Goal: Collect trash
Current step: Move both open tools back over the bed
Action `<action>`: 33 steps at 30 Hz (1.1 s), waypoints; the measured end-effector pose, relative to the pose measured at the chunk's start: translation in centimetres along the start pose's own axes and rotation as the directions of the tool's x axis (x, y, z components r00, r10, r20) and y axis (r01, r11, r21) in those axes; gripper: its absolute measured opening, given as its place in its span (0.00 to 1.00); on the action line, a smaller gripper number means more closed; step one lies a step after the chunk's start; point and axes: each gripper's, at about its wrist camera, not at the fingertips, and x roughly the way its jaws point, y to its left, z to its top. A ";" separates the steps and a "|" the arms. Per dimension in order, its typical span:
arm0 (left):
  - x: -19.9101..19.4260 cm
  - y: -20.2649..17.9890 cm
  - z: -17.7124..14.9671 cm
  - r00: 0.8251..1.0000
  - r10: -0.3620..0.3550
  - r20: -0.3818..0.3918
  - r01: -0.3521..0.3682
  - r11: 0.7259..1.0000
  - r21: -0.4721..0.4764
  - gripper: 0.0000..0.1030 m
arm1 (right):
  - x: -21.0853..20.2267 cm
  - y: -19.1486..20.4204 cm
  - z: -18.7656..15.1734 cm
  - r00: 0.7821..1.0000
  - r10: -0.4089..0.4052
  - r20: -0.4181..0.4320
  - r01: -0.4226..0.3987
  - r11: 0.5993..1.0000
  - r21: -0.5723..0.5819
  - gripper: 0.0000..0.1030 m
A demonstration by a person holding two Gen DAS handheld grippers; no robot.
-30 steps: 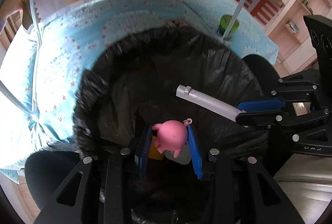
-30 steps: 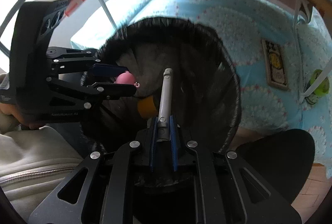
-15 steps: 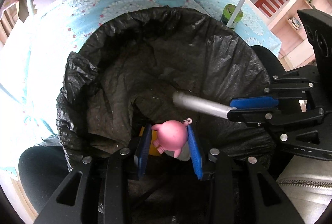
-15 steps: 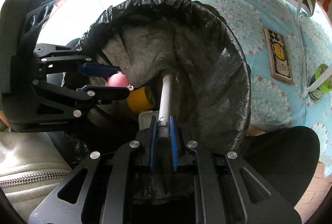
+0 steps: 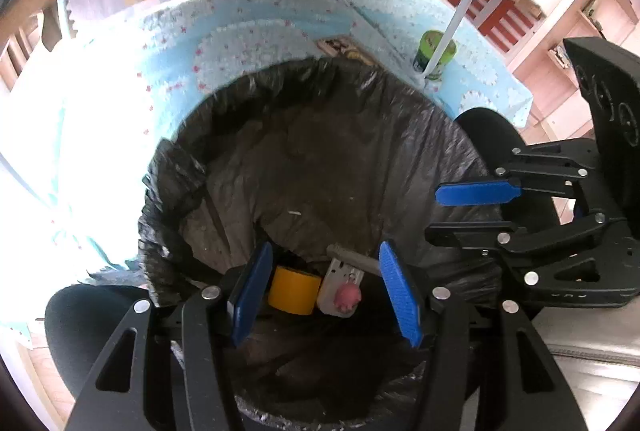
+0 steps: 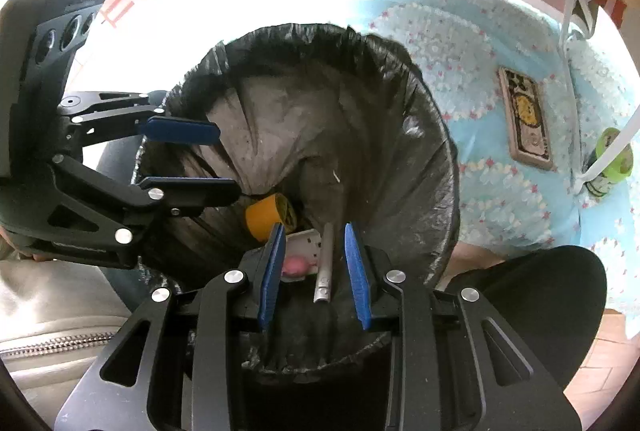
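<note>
left gripper (image 5: 326, 289) opening, right gripper (image 6: 314, 271) opening

The bin liner's (image 5: 280, 135) mouth gapes free mid-frame; yellow tape roll (image 5: 294, 289), pink toy (image 5: 347, 296) and grey tube (image 6: 325, 263) (lower centre) crowd its bottom.

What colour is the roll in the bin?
Yellow roll, clearest in the left wrist view.

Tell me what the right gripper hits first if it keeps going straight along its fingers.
Probably the grey tube at the bottom of the black trash bag; nothing sits between the right gripper, jaws opening, and it. Depth is uncertain.
</note>
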 end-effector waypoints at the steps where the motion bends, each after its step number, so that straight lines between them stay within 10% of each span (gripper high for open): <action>1: -0.4 -0.2 0.1 1.000 -0.004 0.009 0.004 1.000 0.004 0.52 | -0.1 0.0 0.1 1.000 0.001 0.004 -0.001 1.000 0.000 0.30; 11: -5.4 -0.8 2.2 0.991 -0.005 0.132 -0.002 0.999 0.049 0.52 | -4.1 -0.3 1.5 0.995 -0.011 0.099 0.011 1.000 0.000 0.30; 33: -15.3 0.3 10.4 0.913 0.071 0.402 -0.128 0.985 0.116 0.52 | -12.4 -0.8 9.3 0.939 -0.060 0.340 0.094 0.992 -0.086 0.36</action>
